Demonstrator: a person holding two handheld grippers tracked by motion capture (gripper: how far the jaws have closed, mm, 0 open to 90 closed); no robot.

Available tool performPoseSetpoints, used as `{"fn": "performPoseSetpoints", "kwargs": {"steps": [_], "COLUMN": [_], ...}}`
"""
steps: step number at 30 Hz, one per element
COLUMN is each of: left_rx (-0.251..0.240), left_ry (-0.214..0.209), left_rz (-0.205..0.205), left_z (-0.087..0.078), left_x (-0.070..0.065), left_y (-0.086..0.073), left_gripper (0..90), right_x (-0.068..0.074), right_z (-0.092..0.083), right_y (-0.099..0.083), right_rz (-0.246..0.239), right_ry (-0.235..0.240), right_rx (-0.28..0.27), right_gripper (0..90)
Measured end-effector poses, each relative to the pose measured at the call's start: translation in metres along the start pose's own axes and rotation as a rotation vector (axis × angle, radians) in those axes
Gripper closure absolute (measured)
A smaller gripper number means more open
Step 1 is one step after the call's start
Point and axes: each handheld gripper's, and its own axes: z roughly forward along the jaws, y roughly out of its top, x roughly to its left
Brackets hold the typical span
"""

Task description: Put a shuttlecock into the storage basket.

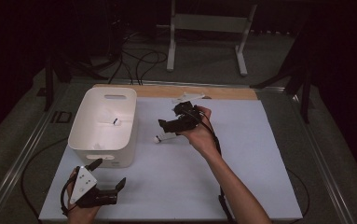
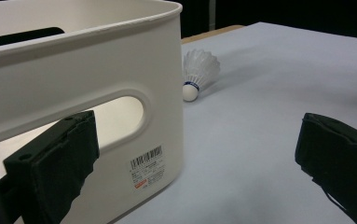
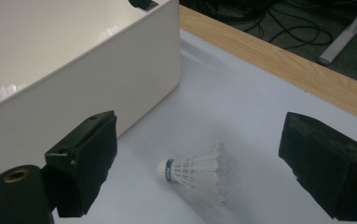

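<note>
White matting covers the table (image 1: pixel 241 186). Over it the right gripper (image 1: pixel 169 126) hovers with jaws wide, straddling the shuttlecock (image 3: pixel 195 171) lying beside the bin (image 1: pixel 102 125), probably to grasp it. Near the bin's front, the left gripper (image 1: pixel 108 175) waits open.

A white feathered shuttlecock (image 3: pixel 195 171) with a blue-banded cork tip is lying on its side just beside the white bin (image 1: pixel 102 125), cork pointing toward the bin's wall, not touching it.
</note>
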Motion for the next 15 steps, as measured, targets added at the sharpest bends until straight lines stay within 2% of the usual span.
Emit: {"fn": "performPoseSetpoints", "kwargs": {"steps": [15], "left_rx": [0.0], "left_ry": [-0.001], "left_rz": [0.004], "left_z": [0.0001], "left_x": [0.0003], "left_y": [0.0001], "left_gripper": [0.3], "right_x": [-0.0009], "right_z": [0.0101], "right_y": [-0.0076], "right_rz": [0.015], "right_ry": [0.005], "right_rx": [0.028], "right_gripper": [11.4]}}
